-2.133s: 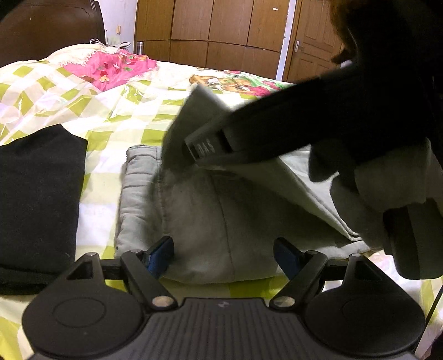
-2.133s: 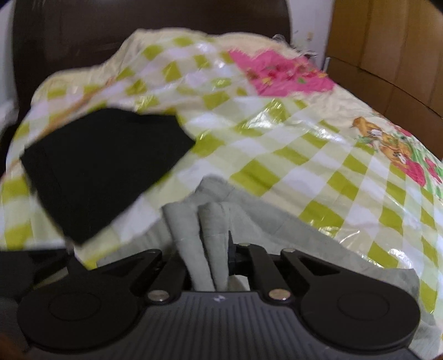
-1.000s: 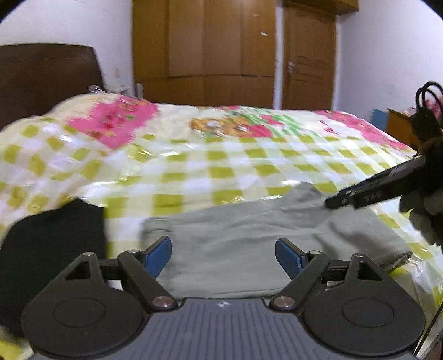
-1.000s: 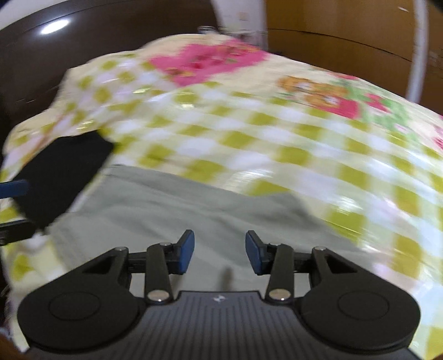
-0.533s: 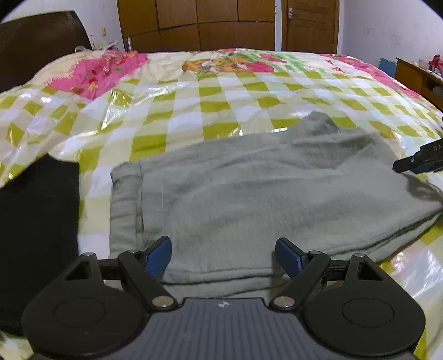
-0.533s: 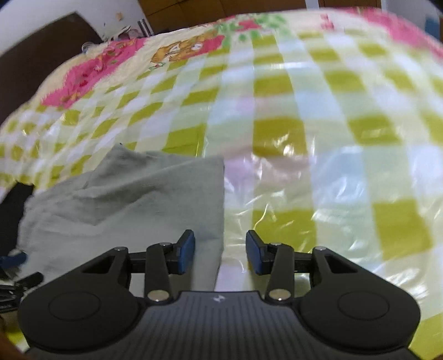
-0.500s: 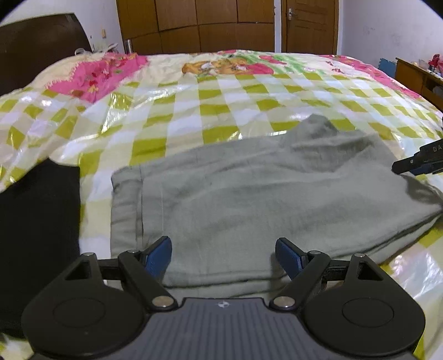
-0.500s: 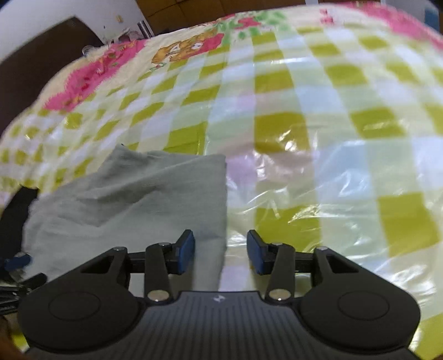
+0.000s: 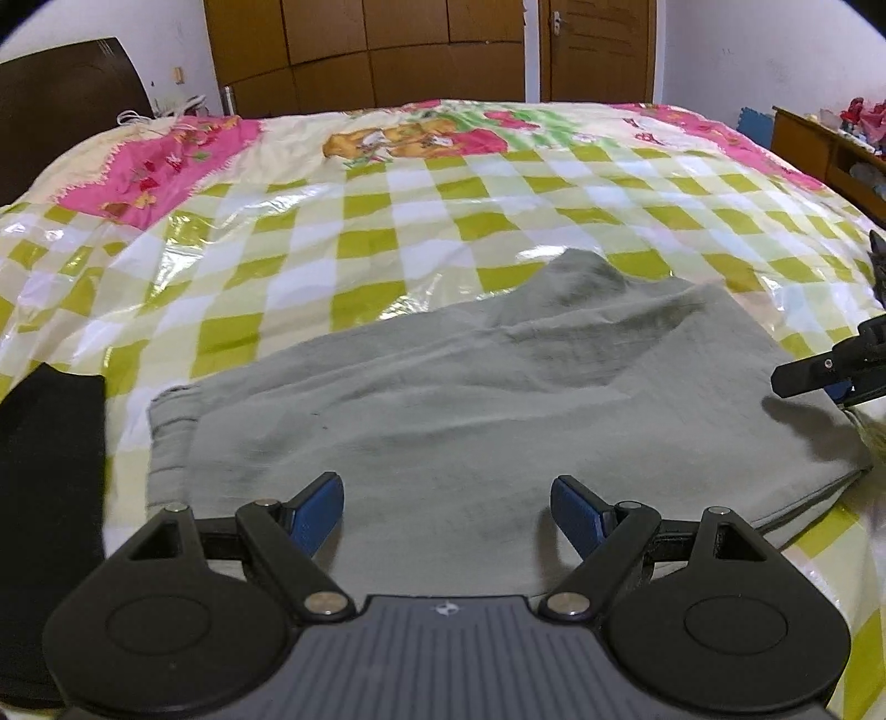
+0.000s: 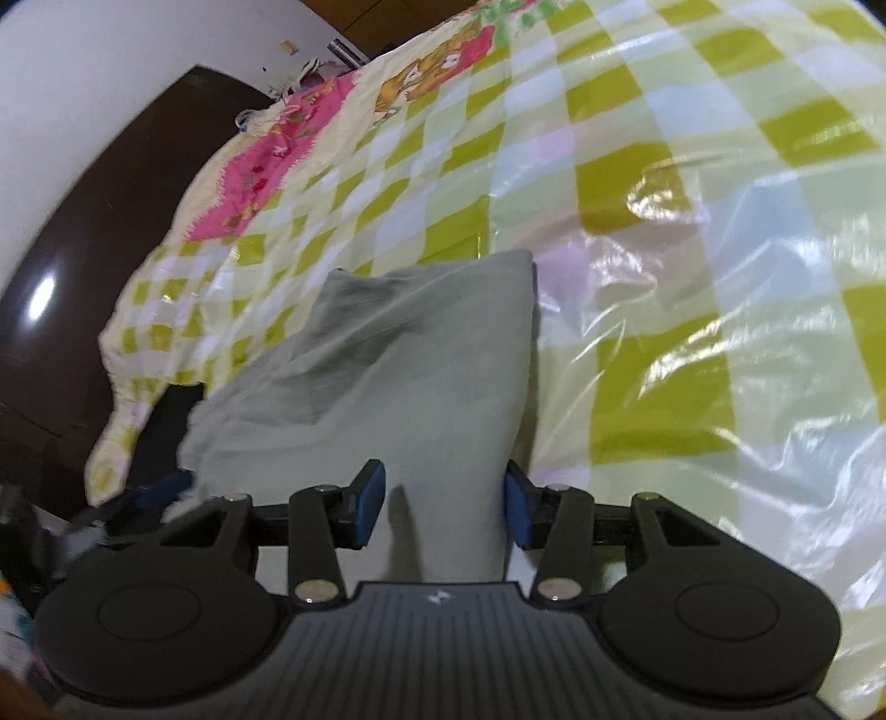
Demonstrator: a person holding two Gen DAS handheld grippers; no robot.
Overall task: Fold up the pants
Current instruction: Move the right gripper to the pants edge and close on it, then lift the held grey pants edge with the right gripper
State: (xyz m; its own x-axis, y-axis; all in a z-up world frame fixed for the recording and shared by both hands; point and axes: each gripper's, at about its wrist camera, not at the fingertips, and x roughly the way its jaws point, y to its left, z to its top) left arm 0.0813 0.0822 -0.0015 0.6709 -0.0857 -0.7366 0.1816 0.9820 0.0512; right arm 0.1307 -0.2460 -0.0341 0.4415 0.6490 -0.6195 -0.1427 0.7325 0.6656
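Grey pants point(image 9: 470, 387) lie folded flat across the checked bedspread point(image 9: 387, 194), waistband to the left. My left gripper point(image 9: 443, 493) hovers wide open over their near edge, with nothing pinched. In the right wrist view the pants point(image 10: 398, 376) stretch away from my right gripper point(image 10: 443, 476). It is open at their right end, with cloth showing between its blue pads point(image 10: 370, 487) but not squeezed. The right gripper's finger point(image 9: 814, 374) reaches in from the right edge of the left wrist view.
A folded black garment point(image 9: 44, 498) lies left of the pants, also showing as a black garment point(image 10: 166, 421) in the right wrist view. A dark headboard point(image 9: 66, 105) stands at the far left. Wooden wardrobes point(image 9: 387, 50) and a door point(image 9: 598, 50) line the back wall. A low cabinet point(image 9: 819, 144) stands beyond the bed's right side.
The right gripper let go of the grey cloth, swung to the pants' right end and rolled. The left gripper tipped down and drew closer to the pants, still open.
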